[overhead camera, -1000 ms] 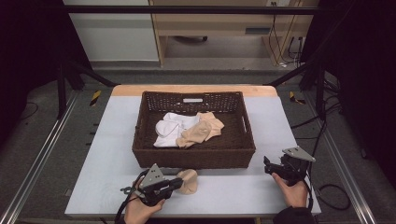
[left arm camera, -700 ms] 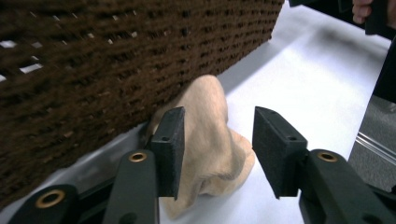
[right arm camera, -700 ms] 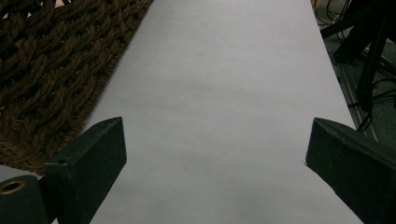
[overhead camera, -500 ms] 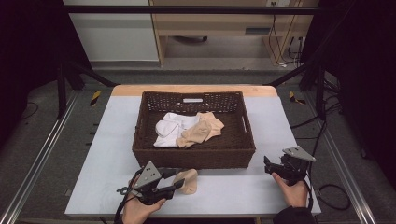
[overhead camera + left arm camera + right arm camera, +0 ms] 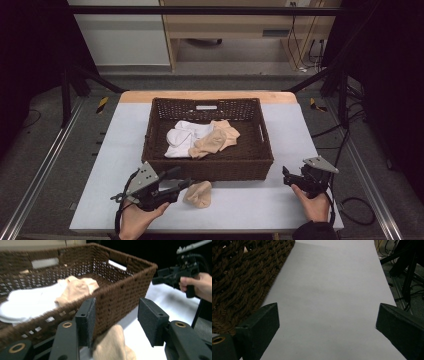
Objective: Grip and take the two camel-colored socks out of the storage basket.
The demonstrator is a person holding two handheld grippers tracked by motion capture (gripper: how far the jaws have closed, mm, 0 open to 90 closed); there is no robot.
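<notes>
A beige sock point(image 5: 199, 193) lies on the white table, just in front of the brown wicker basket point(image 5: 206, 169). My left gripper point(image 5: 181, 181) is open beside the sock's left end. In the left gripper view the beige sock point(image 5: 112, 345) sits low between the spread pads of the left gripper point(image 5: 116, 310), and the pads do not press on it. Inside the basket are white socks point(image 5: 182, 137) and beige socks point(image 5: 216, 140). My right gripper point(image 5: 286, 176) is held over the table right of the basket, and in its own view the right gripper point(image 5: 327, 315) is wide open and holds nothing.
The basket's near right corner point(image 5: 140, 277) rises close ahead of the left jaws. The basket wall point(image 5: 239, 282) runs along the left of the right gripper view. Bare table point(image 5: 250, 200) lies between the two hands. Cables point(image 5: 357, 207) hang off the table's right side.
My left gripper has drawn back a little to the left, away from the beige sock. The sock, the basket and the right gripper have stayed where they were.
</notes>
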